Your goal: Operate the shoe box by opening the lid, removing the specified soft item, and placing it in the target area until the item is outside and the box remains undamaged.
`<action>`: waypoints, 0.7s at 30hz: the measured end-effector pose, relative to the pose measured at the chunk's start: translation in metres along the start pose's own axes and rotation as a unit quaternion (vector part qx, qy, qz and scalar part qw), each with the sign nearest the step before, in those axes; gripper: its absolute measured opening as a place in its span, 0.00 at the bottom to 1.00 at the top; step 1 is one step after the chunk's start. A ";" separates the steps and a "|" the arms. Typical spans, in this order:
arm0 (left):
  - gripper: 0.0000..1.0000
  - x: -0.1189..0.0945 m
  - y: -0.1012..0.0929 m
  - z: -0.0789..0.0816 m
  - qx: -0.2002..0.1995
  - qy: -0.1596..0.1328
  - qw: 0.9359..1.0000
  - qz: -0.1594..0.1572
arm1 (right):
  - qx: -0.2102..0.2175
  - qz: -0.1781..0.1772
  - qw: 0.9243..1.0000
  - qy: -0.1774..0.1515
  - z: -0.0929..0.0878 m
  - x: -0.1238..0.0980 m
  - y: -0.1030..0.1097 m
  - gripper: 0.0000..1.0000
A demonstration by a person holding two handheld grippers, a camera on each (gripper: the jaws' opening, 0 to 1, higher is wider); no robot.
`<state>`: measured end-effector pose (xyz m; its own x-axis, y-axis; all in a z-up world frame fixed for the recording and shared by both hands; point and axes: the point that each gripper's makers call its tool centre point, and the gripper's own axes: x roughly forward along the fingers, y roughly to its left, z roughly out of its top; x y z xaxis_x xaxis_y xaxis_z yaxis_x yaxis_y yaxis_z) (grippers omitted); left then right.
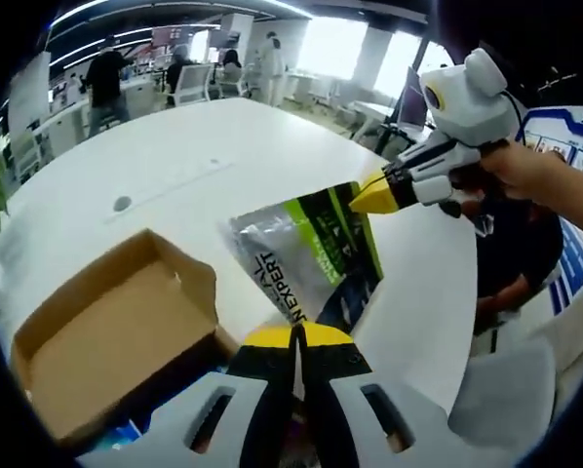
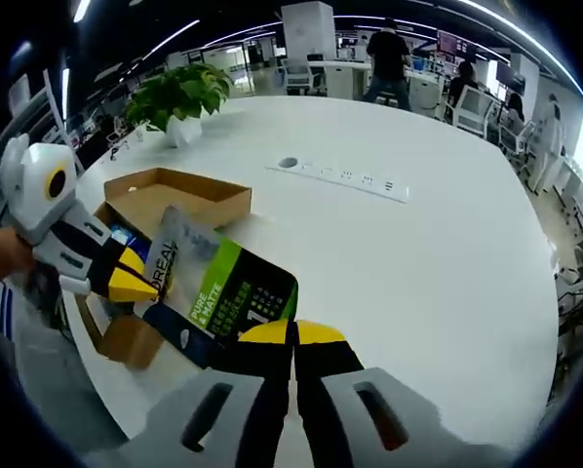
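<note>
- The desk [image 2: 447, 253] is large, round and white, with a grey power strip [image 2: 342, 176] set into it, well ahead of the right tongs [image 2: 291, 336]. Beyond it is an open office, with a potted plant [image 2: 179, 93] at the far edge, chairs, other desks and some people standing.
- The shoe box [image 1: 126, 331] stands open, just to the left of the left tongs [image 1: 296, 336]. Its cardboard lid is folded back and lies flat. In the right gripper view the box is behind the left tongs, close to the desk edge.
- The soft item, a flat pouch [image 1: 311, 253] in silver, green and dark blue, is outside the box. It is stretched between the two tongs, above the desk.
- Both tongs look closed, each with its yellow tips pressed on one end of the pouch.
- Risk, as I judge it: two grips on one thin pouch. If the hands move apart, or one turns, the foil can crease or tear, or slip from one pair of tips.
- If one tongs lets go too early, the pouch can swing down and fall back on the open box.
- The box is near the desk edge, so a push from the left tongs could move it off the desk or bend the lid.
</note>
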<state>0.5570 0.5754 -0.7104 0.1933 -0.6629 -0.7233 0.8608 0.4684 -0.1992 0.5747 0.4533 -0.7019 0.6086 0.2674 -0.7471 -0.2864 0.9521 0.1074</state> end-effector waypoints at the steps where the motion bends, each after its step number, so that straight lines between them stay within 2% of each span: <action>1: 0.00 0.001 0.000 0.000 0.005 0.004 1.000 0.002 | 0.000 -0.001 1.000 0.001 -0.001 0.002 -0.001 0.00; 8: 0.00 0.012 0.001 -0.001 0.060 0.038 0.997 0.012 | 0.000 -0.006 1.000 0.004 -0.004 0.010 -0.009 0.00; 21: 0.00 0.030 0.003 -0.008 0.100 0.097 0.990 0.018 | 0.001 -0.006 1.000 0.007 -0.011 0.026 -0.018 0.00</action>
<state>0.5613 0.5614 -0.7386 0.1484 -0.5132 -0.8453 0.9349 0.3514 -0.0493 0.5877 0.4413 -0.7311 0.6019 0.2530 -0.7574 -0.2765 0.9558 0.0996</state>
